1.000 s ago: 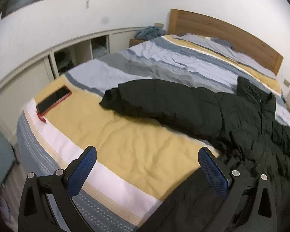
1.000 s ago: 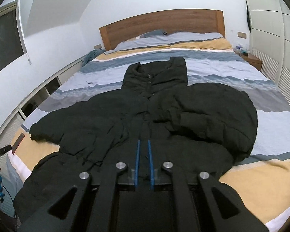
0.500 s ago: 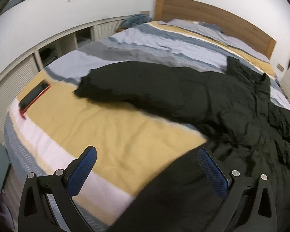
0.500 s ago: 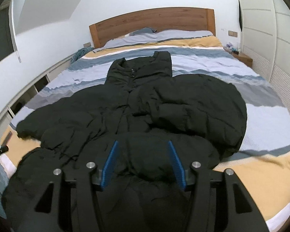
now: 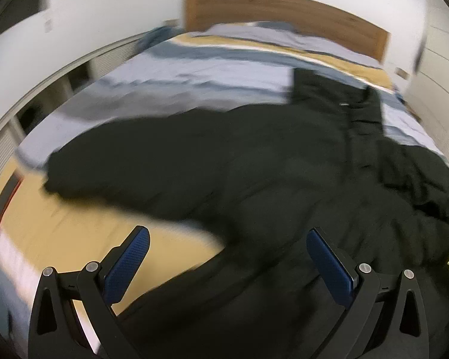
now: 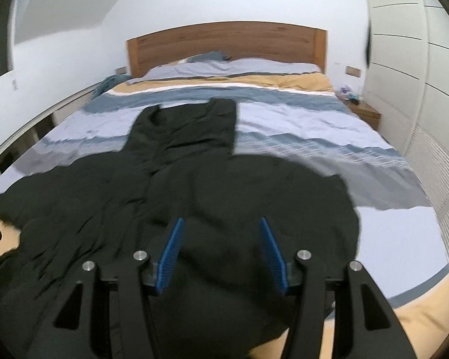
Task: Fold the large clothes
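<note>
While one big black coat (image 6: 194,197) lies spread out flat on the bed (image 6: 299,119), two grippers hang over its lower part. The left gripper (image 5: 227,257) has its jaws far apart, and nothing is between them. The right gripper (image 6: 221,245) has its jaws partly apart. They have just been opening, and they press on nothing; the coat only lies under them.

The coat's collar points toward the one wooden headboard (image 6: 224,42). One sleeve (image 5: 128,173) reaches out to the left across the yellow stripe of the cover. The other sleeve looks folded in over the coat's right side, but it is all so dark that I cannot tell where it ends. The bottom edge of the coat is cut off by the picture edge and hidden behind the grippers.

One flat thing with a red edge (image 5: 6,197) lies near the left corner of the bed. It is too blurry to tell what it is. One small wooden side table (image 6: 363,113) stands at the right of the bed, and the small things on it are too tiny to make out. The left view is smeared.
</note>
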`<control>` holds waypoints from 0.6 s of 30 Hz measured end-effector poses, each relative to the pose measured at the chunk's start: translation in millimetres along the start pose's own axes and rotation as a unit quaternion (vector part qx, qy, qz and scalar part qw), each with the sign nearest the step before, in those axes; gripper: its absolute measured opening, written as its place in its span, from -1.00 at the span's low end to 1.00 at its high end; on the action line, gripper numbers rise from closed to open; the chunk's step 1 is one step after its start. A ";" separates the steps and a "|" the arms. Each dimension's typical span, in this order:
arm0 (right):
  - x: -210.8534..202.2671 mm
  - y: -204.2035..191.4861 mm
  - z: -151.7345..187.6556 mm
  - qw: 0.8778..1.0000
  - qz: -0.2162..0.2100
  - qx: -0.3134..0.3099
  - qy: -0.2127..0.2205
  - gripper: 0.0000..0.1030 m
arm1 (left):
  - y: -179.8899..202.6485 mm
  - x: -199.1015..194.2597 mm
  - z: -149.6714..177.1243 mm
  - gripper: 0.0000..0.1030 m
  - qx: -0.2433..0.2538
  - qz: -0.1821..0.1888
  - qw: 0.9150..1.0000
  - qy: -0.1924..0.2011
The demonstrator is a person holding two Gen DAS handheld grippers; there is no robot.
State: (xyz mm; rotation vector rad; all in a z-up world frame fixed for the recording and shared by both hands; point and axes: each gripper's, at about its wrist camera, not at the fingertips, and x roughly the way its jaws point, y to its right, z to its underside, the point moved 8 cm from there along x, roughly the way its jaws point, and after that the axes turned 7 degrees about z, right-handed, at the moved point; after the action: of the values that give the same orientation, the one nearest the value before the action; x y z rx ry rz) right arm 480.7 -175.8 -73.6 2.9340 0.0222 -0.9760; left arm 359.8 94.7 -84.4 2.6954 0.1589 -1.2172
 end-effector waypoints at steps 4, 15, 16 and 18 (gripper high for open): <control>15.4 35.4 -15.7 0.999 0.029 0.017 0.004 0.00 | 79.0 28.8 -41.8 0.99 0.057 0.042 0.997 0.020; 62.1 105.9 -20.2 0.994 0.087 0.054 -0.027 0.00 | 294.3 132.5 -92.2 0.99 0.105 0.179 0.978 -0.015; 66.0 107.9 -19.8 0.994 0.087 0.054 -0.029 0.00 | 304.6 141.0 -92.5 0.99 0.106 0.180 0.978 -0.018; 74.7 110.4 -17.5 0.994 0.089 0.056 -0.035 0.00 | 320.7 157.6 -94.2 0.99 0.113 0.172 0.978 -0.020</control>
State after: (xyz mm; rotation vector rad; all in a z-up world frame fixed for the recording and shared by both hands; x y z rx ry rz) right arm 554.2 -285.3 -99.7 2.9351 -0.3003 -1.0831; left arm 587.3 -195.9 -103.5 2.7225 -0.4599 -1.2421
